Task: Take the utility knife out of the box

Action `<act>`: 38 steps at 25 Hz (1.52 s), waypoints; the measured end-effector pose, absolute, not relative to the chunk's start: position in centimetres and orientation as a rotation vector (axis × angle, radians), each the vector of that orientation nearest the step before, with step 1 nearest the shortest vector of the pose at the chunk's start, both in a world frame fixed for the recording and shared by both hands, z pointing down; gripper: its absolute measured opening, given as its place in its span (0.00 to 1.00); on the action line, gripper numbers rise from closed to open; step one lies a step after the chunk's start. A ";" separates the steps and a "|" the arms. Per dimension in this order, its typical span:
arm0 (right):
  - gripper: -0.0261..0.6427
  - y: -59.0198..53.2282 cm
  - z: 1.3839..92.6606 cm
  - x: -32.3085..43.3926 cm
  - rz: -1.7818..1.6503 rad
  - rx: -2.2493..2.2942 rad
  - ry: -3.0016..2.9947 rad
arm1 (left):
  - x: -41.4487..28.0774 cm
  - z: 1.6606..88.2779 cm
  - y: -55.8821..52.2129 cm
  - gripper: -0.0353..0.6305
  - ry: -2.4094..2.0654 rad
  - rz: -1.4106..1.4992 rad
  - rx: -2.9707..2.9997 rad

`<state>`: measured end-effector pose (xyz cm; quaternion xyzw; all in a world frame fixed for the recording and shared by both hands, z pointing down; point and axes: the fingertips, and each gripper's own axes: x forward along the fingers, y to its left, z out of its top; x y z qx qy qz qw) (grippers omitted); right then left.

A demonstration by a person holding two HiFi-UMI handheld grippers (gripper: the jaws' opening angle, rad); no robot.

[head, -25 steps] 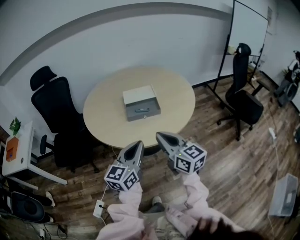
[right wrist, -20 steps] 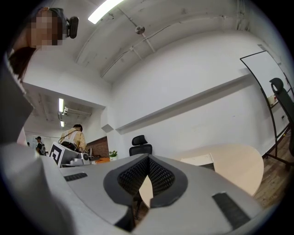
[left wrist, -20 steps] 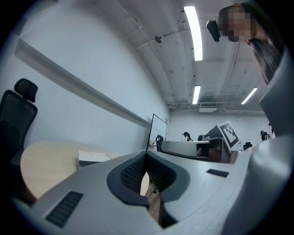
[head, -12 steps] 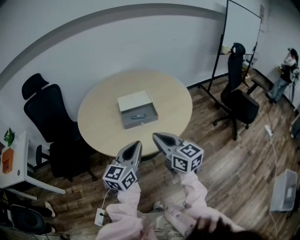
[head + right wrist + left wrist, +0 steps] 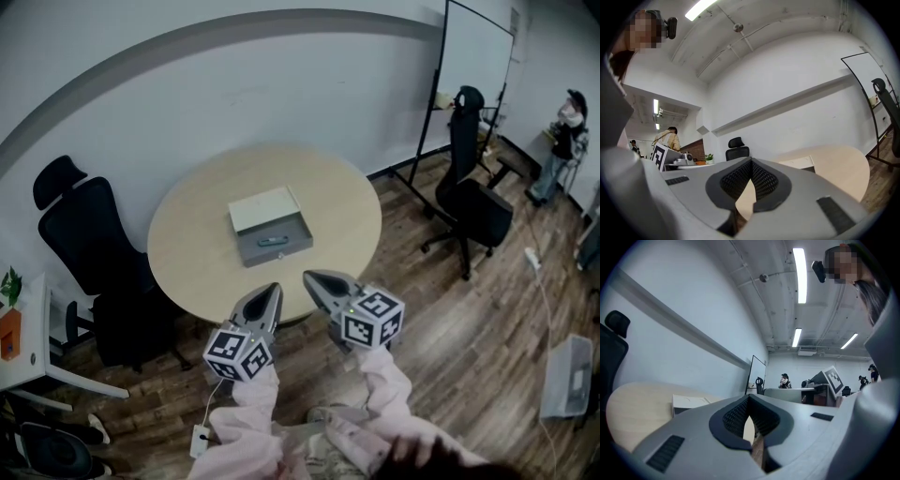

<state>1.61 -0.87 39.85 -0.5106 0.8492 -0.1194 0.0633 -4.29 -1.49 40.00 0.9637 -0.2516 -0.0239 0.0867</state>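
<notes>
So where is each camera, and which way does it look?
Head view: on the person's head, looking steeply down at the round table, box, left hand-held gripper, right hand-held gripper and sleeves.
Left gripper view: rides the left hand-held gripper, facing level along its shut jaws toward the box.
Right gripper view: same on the right one, shut jaws in front.
Shared: both gripper views show table and box.

Table [image 5: 187, 246] pale beige, box [image 5: 278, 255] grey, lid [image 5: 262, 208] off-white. Left gripper [image 5: 272, 292] and right gripper [image 5: 311, 277] grey, cubes [image 5: 239, 354] black-and-white square markers. Sleeves [image 5: 258, 405] pink, chairs [image 5: 84, 234] black, floor [image 5: 469, 337] brown wood plank.
</notes>
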 end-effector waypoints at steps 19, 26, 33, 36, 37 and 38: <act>0.02 -6.1 41.3 3.2 -0.418 -1.509 2.603 | -3.1 41.1 -6.4 0.07 -0.812 -0.053 2.820; 0.02 -9.9 41.5 4.1 -0.437 -1.469 2.646 | -2.1 41.3 -9.9 0.07 -0.858 -0.056 2.798; 0.02 -13.1 42.0 4.6 -0.456 -1.423 2.676 | -1.5 41.9 -12.8 0.07 -0.904 -0.048 2.775; 0.02 -14.3 42.1 4.6 -0.464 -1.400 2.687 | -1.6 42.0 -13.9 0.07 -0.925 -0.037 2.767; 0.02 -14.7 42.1 4.6 -0.465 -1.390 2.691 | -1.5 42.1 -14.2 0.07 -0.933 -0.033 2.765; 0.02 -15.1 42.1 4.7 -0.466 -1.381 2.696 | -1.5 42.1 -14.5 0.07 -0.941 -0.030 2.762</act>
